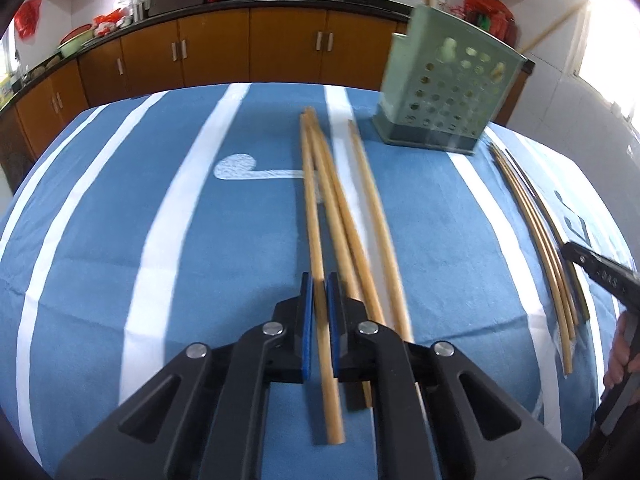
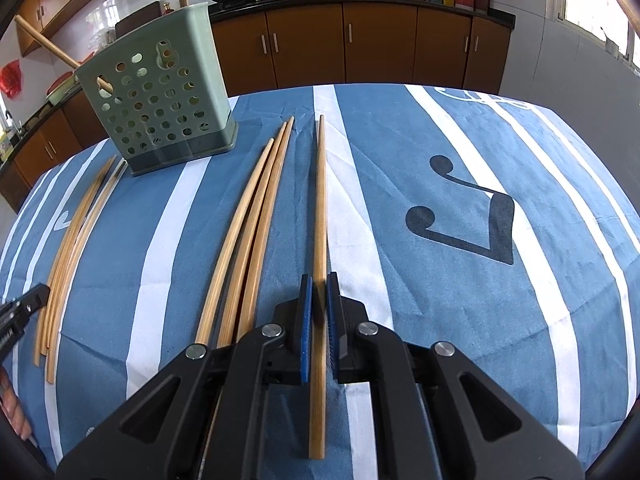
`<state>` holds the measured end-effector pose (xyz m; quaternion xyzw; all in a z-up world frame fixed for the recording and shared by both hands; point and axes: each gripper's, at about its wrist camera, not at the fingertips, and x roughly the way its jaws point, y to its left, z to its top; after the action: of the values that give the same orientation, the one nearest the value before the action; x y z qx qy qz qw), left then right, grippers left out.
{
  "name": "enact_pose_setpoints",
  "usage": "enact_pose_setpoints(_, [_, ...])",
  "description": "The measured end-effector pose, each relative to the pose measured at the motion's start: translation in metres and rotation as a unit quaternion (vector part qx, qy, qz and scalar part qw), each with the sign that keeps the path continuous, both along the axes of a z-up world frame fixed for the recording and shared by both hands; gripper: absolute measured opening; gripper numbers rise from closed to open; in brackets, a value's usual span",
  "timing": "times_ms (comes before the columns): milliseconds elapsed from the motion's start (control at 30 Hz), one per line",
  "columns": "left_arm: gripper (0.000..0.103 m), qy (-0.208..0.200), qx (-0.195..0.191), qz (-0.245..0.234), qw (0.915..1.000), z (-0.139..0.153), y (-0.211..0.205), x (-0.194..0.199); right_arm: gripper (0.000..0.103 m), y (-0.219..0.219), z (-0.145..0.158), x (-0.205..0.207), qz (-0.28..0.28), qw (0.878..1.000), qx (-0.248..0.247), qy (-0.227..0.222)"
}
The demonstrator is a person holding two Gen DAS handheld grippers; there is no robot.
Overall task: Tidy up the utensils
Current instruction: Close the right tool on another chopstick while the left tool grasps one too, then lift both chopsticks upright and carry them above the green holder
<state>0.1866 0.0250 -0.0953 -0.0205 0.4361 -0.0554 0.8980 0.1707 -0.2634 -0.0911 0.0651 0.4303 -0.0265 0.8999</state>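
My left gripper (image 1: pixel 319 286) is shut on a wooden chopstick (image 1: pixel 313 208) that runs forward between the blue pads. Two more chopsticks (image 1: pixel 368 200) lie beside it on the blue striped cloth. My right gripper (image 2: pixel 319 286) is shut on another wooden chopstick (image 2: pixel 320 200). Three chopsticks (image 2: pixel 256 216) lie to its left. A green perforated utensil holder (image 1: pixel 444 92) stands at the far side; it also shows in the right wrist view (image 2: pixel 160 92), with chopsticks inside.
Another bundle of chopsticks (image 1: pixel 540 240) lies right of the holder, seen at the left in the right wrist view (image 2: pixel 76 240). The blue and white striped tablecloth (image 2: pixel 480 300) covers the table. Brown kitchen cabinets (image 1: pixel 248 48) stand behind it.
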Motion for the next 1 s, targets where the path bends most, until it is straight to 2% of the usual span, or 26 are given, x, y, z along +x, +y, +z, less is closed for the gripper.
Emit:
enact_pose_setpoints(200, [0.008,-0.001,0.002,0.029,0.9996,0.0,0.022,0.021,0.008,-0.003,0.0,0.008,-0.005,1.0,-0.003,-0.006])
enact_pose_setpoints(333, [0.008,-0.003,-0.01,0.034,0.9994,0.0,0.036,0.031,0.008,-0.01,-0.001,0.02,-0.014,1.0,-0.012,-0.01])
enact_pose_setpoints(600, [0.009,-0.003,-0.032,0.033,0.999,0.0,0.043,0.032,0.008,-0.016,-0.002,0.025,-0.02,1.0,-0.005,-0.013])
enact_pose_setpoints(800, [0.009,-0.003,-0.031,0.032,0.999,0.0,0.042,0.031,0.008,-0.015,-0.001,0.024,-0.019,1.0,-0.008,-0.012])
enact_pose_setpoints(1000, [0.01,0.001,-0.014,0.021,0.9997,0.0,0.04,0.019,0.008,-0.013,0.002,0.012,-0.011,1.0,-0.001,-0.002])
